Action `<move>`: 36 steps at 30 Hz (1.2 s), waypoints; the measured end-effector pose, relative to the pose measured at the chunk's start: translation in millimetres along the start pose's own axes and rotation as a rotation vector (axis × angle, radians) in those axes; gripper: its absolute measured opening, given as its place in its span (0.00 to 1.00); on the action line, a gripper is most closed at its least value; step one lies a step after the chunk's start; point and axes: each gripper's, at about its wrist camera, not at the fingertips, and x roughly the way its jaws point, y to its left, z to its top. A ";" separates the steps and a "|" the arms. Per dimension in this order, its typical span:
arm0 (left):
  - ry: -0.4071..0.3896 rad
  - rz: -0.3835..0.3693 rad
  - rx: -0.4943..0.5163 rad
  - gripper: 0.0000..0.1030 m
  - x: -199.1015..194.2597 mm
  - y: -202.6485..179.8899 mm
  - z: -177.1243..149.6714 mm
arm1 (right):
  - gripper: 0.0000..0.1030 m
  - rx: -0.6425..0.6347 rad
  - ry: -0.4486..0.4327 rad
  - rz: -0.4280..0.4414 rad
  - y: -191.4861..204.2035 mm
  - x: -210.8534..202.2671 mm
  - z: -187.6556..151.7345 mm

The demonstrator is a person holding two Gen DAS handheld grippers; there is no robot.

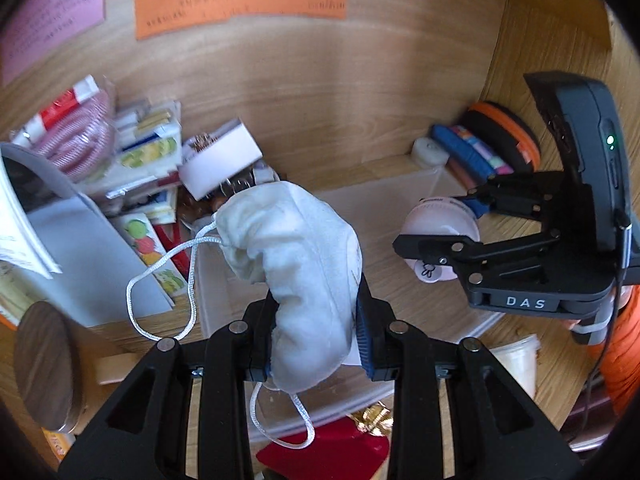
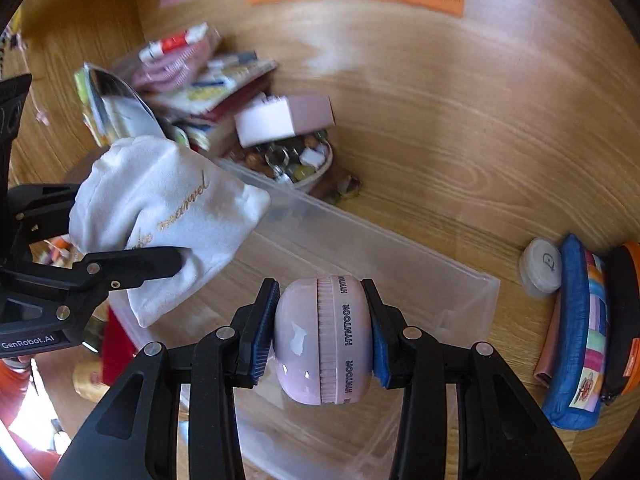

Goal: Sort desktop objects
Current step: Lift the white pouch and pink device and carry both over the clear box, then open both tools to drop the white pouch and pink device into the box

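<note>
My left gripper (image 1: 316, 320) is shut on a white drawstring pouch (image 1: 296, 264) and holds it above a clear plastic bin (image 1: 424, 184). The pouch also shows in the right wrist view (image 2: 168, 216), with gold script on it. My right gripper (image 2: 324, 320) is shut on a round pink case (image 2: 324, 340) lettered HYMTOOR, held over the same clear bin (image 2: 400, 256). In the left wrist view the right gripper (image 1: 452, 236) with the pink case (image 1: 436, 220) hangs to the right of the pouch.
A heap of books, cards and a white box (image 1: 220, 160) lies at the back left beside a bowl of small items (image 2: 296, 164). Pencil cases (image 2: 580, 336) and a white puck (image 2: 540, 268) lean at the right wall. A red pouch (image 1: 324, 452) lies near the front.
</note>
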 end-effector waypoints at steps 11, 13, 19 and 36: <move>0.089 -0.013 0.008 0.30 36.5 6.0 -2.6 | 0.36 -0.045 0.128 -0.072 -9.3 33.1 -4.5; 0.103 -0.017 0.003 0.30 40.4 7.4 -3.6 | 0.36 -0.054 0.144 -0.080 -8.2 36.8 -4.9; 0.117 -0.009 0.010 0.30 46.5 4.5 -5.4 | 0.36 -0.083 0.188 -0.096 -6.0 48.0 -7.1; 0.143 0.058 0.058 0.34 55.2 -7.6 -4.1 | 0.51 -0.184 0.167 -0.205 11.3 40.6 -9.1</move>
